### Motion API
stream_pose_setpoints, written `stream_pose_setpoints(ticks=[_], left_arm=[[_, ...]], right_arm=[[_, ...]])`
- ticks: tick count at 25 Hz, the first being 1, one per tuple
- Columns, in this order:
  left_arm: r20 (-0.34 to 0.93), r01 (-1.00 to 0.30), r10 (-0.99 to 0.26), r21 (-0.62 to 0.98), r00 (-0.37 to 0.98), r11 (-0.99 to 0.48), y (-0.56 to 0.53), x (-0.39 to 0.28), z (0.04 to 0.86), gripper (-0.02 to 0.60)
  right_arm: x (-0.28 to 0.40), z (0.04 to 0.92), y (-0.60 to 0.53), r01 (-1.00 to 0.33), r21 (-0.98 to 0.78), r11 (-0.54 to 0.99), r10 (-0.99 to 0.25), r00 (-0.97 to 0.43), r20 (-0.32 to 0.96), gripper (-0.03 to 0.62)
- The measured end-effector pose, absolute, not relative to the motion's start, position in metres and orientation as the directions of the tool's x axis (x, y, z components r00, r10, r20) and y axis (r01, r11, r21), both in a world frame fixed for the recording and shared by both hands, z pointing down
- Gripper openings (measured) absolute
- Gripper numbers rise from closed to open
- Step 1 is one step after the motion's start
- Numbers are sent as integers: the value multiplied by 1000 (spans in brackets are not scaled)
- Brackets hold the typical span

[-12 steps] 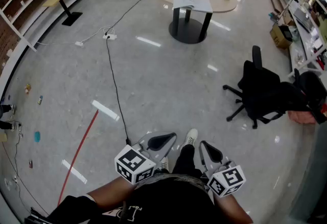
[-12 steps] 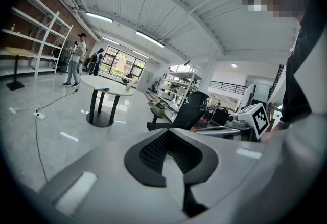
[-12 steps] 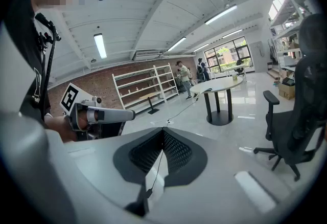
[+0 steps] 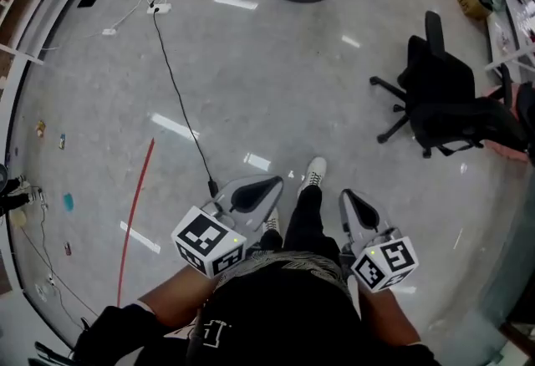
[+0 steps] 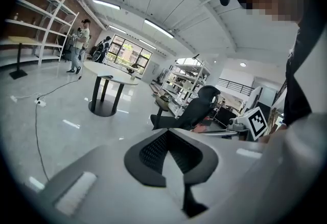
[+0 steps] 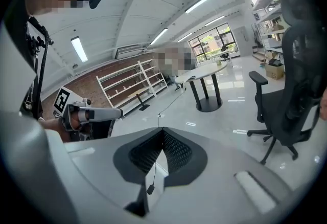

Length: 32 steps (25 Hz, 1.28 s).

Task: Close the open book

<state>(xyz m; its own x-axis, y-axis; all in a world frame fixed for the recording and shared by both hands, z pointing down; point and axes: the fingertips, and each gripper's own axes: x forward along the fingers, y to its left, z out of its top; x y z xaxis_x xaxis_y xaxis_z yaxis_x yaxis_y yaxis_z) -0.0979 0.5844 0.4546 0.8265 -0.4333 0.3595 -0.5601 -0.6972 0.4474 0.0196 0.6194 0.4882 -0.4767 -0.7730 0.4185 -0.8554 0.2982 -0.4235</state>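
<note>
black cable is trailing across the grey floor | left gripper is hovering just beside the person's leg, jaws pressing together on nothing | right gripper is flanking the leg's other side, jaws together, empty | black office chair is standing well to the right | book is showing in no view

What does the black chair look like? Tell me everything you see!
The chair is a black office chair with a tall back, headrest, armrests and a star-shaped base on little wheels. It stands upright on the shiny grey floor, off to the right in the head view. Nobody sits in it.
</note>
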Motion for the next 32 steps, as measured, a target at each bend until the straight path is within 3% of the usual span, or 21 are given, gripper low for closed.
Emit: stream_pose_setpoints(ticks=[7, 18, 32], left_arm=[[400, -576, -424, 440, 813, -689, 528, -48, 451, 5], [392, -630, -502, 357, 771, -689, 437, 39, 410, 5], [418, -626, -479, 368, 772, -688, 401, 79, 417, 5]], right_arm=[[72, 489, 568, -840, -478, 257, -777, -474, 415, 8], [139, 448, 461, -774, -495, 394, -762, -576, 296, 8], [170, 456, 428, -764, -509, 396, -756, -586, 292, 8]])
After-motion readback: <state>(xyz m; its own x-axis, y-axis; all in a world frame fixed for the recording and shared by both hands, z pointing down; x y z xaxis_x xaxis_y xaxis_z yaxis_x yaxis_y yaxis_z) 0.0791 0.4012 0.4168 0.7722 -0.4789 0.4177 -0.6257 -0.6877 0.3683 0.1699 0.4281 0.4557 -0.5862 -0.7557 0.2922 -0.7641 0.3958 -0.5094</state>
